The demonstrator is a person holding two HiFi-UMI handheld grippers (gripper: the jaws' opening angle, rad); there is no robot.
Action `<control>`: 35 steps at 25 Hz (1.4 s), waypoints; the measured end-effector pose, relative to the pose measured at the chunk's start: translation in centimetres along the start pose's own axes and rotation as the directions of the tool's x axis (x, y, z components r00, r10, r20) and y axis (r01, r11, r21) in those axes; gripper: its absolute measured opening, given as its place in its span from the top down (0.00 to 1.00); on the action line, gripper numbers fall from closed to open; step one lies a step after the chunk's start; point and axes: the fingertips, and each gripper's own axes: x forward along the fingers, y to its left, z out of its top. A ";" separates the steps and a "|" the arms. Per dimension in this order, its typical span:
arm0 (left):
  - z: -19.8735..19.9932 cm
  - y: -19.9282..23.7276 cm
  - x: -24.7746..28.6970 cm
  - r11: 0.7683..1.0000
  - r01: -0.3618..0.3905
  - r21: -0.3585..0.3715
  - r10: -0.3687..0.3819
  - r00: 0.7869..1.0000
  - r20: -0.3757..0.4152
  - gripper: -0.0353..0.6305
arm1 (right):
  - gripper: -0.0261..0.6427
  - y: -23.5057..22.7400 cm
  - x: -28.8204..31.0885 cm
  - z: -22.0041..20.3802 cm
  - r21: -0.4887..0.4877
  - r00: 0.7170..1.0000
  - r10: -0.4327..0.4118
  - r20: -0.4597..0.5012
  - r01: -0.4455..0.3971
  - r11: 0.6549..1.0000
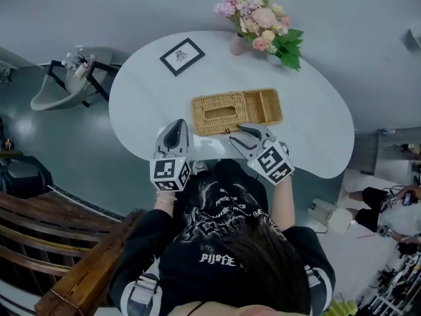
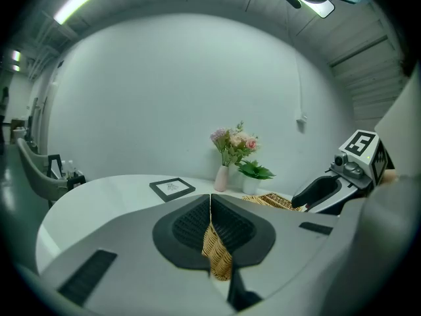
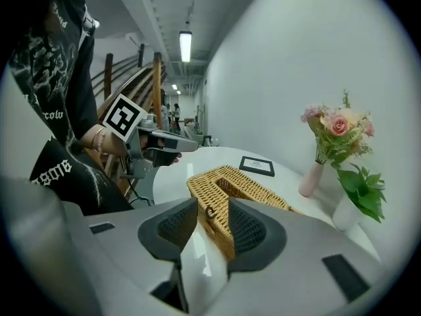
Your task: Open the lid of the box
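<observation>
Fingers of the left gripper (image 2: 210,200) are pressed together on a strip of wicker, by the look of it the near left corner of the box (image 3: 247,189). The right gripper (image 3: 212,206) has its fingers spread, with the box's front wall and a small dark clasp (image 3: 210,212) between them and nothing pinched yet. The box sits mid-frame in the head view, on the white table (image 1: 145,97) just ahead of the person, with the picture frame (image 1: 181,56) and the flowers (image 1: 260,22) beyond it toward the top. The lid (image 1: 217,102) lies flat and shut. This looks like the set-up for the lift. The right fingers should close squarely on the clasp or the lid's front lip, not the wall under it, then swing up and back in an arc. Light wicker will likely slide or tip, so the left hold wants to be firm and low, without crushing the weave.
</observation>
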 end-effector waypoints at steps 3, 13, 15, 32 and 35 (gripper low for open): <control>0.0 -0.3 0.3 1.000 -0.011 0.004 0.011 1.000 -0.013 0.91 | 0.71 0.1 0.6 0.0 -0.040 0.998 0.047 -0.035 -0.048 0.998; 0.7 -1.0 0.6 0.998 -0.056 0.001 0.056 0.998 -0.008 0.91 | 0.71 0.7 2.2 -1.1 -0.155 0.980 0.138 -0.141 -0.160 0.975; 0.6 -1.0 0.5 0.998 -0.066 0.001 0.066 0.998 -0.008 0.91 | 0.71 0.5 2.4 -1.3 -0.174 0.977 0.141 -0.160 -0.168 0.970; -0.4 -0.5 -0.8 0.986 -0.164 -0.007 0.164 0.986 0.001 0.91 | 0.80 0.3 3.8 -2.5 -0.306 0.953 0.157 -0.261 -0.235 0.923; -0.3 -0.3 -0.7 0.985 -0.173 0.000 0.173 0.985 0.003 0.91 | 0.90 0.2 3.8 -2.3 -0.309 0.949 0.168 -0.265 -0.249 0.918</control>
